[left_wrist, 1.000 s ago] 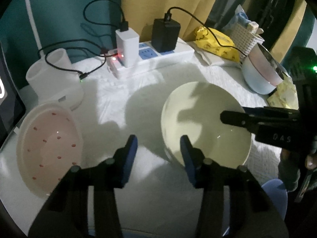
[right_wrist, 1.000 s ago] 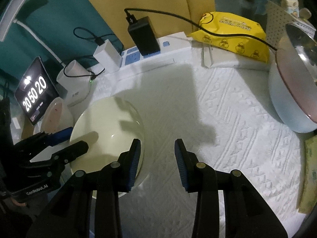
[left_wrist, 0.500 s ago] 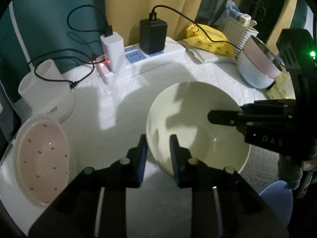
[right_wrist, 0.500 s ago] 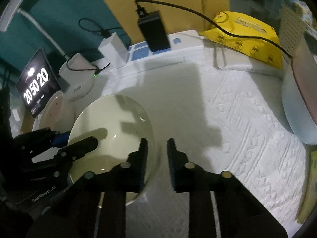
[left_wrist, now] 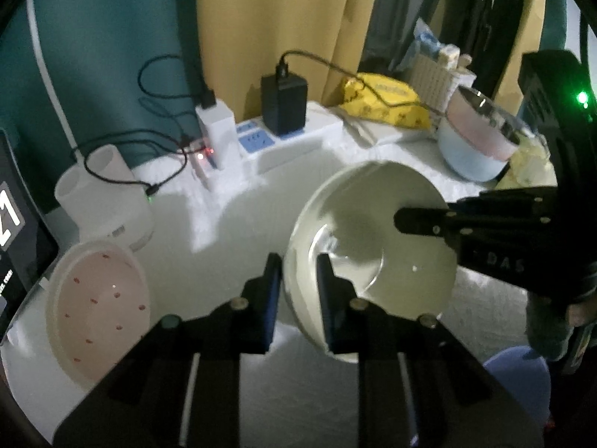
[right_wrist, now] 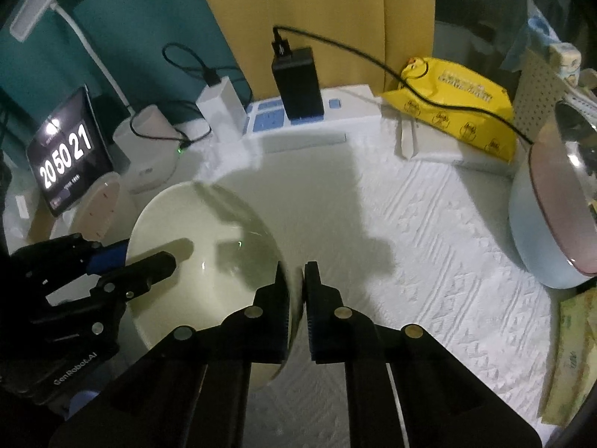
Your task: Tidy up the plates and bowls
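Observation:
A pale green bowl (left_wrist: pixel 373 246) sits mid-table on the white cloth, tilted up towards the left wrist camera. My left gripper (left_wrist: pixel 298 261) straddles its near rim, one finger inside and one outside; its jaws are closing and the pads press the wall. My right gripper (right_wrist: pixel 295 272) is shut on the opposite rim of the same bowl (right_wrist: pixel 209 231). Each gripper shows in the other's view, reaching in over the bowl. A pink bowl with red dots (left_wrist: pixel 97 306) lies at the left. A light-blue bowl with a pink band and metal lid (right_wrist: pixel 552 231) stands at the right.
Along the back lie a power strip (left_wrist: pixel 291 138) with chargers and cables, a white device (left_wrist: pixel 104 194), a clock display (right_wrist: pixel 67 153) and a yellow pack (right_wrist: pixel 459 104). A blue round object (left_wrist: pixel 518 377) sits low at the right, beyond the table's near edge.
Both grippers went from open to shut on opposite rims of the green bowl. The bowl now tilts up off the cloth.

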`<action>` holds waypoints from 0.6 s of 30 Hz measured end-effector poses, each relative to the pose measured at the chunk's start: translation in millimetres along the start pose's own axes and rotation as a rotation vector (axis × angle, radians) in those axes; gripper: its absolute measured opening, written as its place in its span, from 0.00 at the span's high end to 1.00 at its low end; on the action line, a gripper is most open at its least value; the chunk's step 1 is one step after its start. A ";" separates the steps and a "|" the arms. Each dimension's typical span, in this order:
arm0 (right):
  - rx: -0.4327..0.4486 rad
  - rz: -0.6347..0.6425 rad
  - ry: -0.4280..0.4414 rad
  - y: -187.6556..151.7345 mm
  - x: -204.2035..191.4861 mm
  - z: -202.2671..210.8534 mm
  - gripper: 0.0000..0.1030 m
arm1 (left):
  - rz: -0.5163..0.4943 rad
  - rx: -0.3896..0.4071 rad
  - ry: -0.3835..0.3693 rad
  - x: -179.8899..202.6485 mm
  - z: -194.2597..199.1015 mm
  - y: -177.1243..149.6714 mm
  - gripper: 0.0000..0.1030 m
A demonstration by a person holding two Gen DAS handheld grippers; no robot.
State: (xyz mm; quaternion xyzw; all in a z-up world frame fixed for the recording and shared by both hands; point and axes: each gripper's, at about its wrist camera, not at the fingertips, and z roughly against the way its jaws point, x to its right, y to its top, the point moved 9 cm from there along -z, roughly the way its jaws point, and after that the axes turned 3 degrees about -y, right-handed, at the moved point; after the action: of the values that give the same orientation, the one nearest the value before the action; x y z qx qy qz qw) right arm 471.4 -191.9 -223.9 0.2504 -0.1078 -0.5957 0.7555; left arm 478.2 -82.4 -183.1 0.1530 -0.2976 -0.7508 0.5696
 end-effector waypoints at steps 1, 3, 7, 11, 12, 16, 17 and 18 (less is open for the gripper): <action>0.011 -0.002 -0.009 1.2 0.1 3.0 0.91 | -0.001 0.009 0.000 0.9 3.3 1.4 0.81; 0.024 -0.016 -0.008 2.3 0.1 8.2 0.91 | -0.010 0.027 0.004 3.1 6.8 3.5 0.81; 0.050 -0.033 -0.012 3.1 0.9 17.2 0.91 | -0.007 0.048 0.007 4.6 12.2 4.5 0.86; 0.074 -0.052 -0.009 3.9 1.6 29.0 0.91 | -0.012 0.072 0.004 8.4 22.9 7.0 0.86; 0.083 -0.054 -0.010 4.7 0.9 32.8 0.90 | -0.014 0.081 0.005 9.3 26.8 8.0 0.86; 0.117 -0.062 -0.008 7.2 -2.4 48.4 0.90 | -0.020 0.119 0.012 12.7 41.4 12.3 0.86; 0.129 -0.064 -0.009 8.2 -3.5 53.4 0.90 | -0.019 0.125 0.012 13.2 43.8 12.7 0.86; 0.135 -0.065 -0.009 9.0 -4.3 56.5 0.90 | -0.020 0.132 0.011 14.1 47.6 13.3 0.86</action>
State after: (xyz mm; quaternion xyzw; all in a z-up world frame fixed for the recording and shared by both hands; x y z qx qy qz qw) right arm 451.8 -200.5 -170.7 0.3014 -0.1427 -0.6125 0.7167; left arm 457.0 -85.1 -136.3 0.1974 -0.3419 -0.7342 0.5524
